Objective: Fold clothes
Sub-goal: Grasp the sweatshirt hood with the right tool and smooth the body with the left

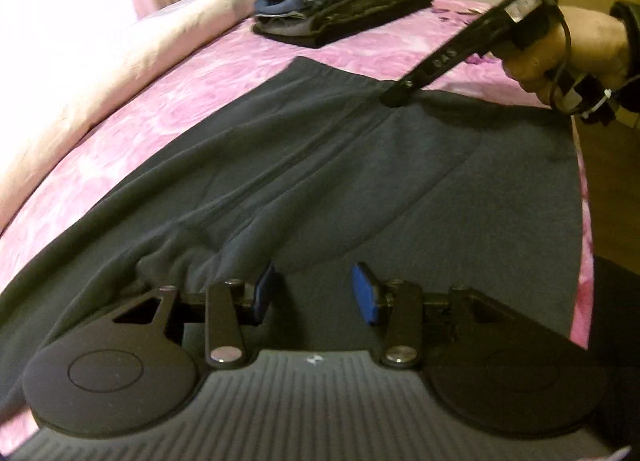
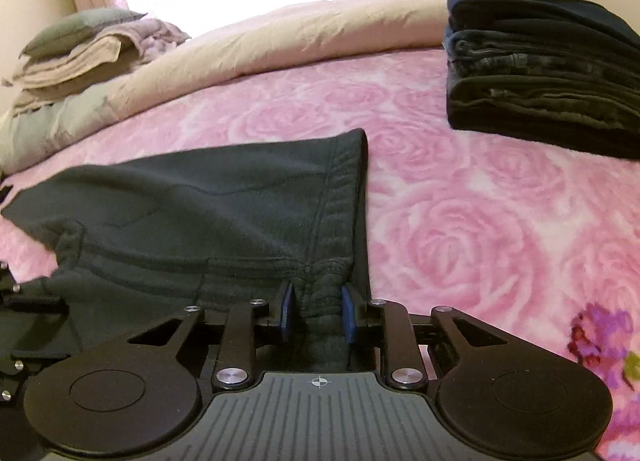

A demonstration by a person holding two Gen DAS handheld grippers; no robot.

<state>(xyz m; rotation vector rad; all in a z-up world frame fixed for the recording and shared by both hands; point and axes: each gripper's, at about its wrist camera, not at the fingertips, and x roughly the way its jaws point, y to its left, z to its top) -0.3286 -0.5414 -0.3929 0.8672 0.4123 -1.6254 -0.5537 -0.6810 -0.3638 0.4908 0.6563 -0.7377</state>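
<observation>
Pink rose-print fleece blanket (image 2: 460, 221) on a bed by a curtained window. Right gripper (image 2: 316, 309) pinches the dark grey sweatpants (image 1: 320, 181); left gripper (image 1: 316, 293) hovers, jaws apart.

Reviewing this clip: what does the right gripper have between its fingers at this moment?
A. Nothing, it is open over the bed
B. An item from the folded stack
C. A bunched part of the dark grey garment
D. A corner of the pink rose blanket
C: in the right wrist view the right gripper has its blue pads pressed on a gathered fold of the dark grey garment, away from the folded stack.
</observation>
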